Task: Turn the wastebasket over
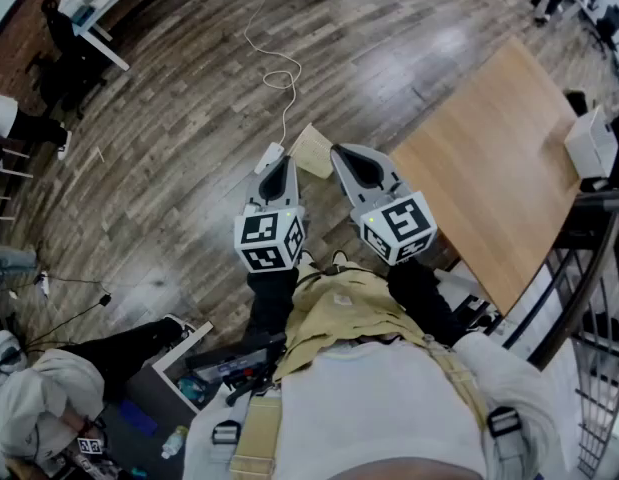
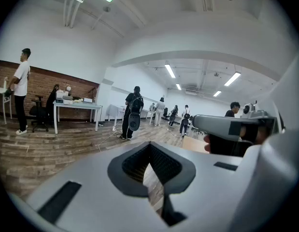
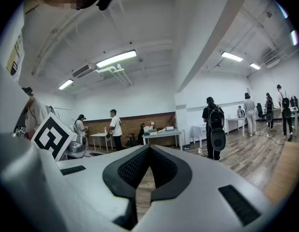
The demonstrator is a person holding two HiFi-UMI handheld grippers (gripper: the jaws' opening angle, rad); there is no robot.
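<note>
"So, what have the claws got?"

"Nothing. The left claw (image 1: 278, 162) is pinched right together, tips meeting, with only floor (image 1: 189, 148) showing past its pads. The right claw (image 1: 342, 156) is closed and empty too. They sit side by side, pointing forward and nearly level, just left of the table (image 1: 499, 158) at its near corner."

"And the wastebasket, which way from them?"

"Can't say, because no view shows it. Ahead of the claws, left of the table, there's only a tan sheet (image 1: 311, 150) on the floor, with a white cable (image 1: 279, 73) trailing off beyond it."

"Which hand is nearer, then?"

"No telling until it's found. My guess is the next move is a look round, perhaps behind the table. After that the jaws need opening before either claw reaches for a rim."
</note>
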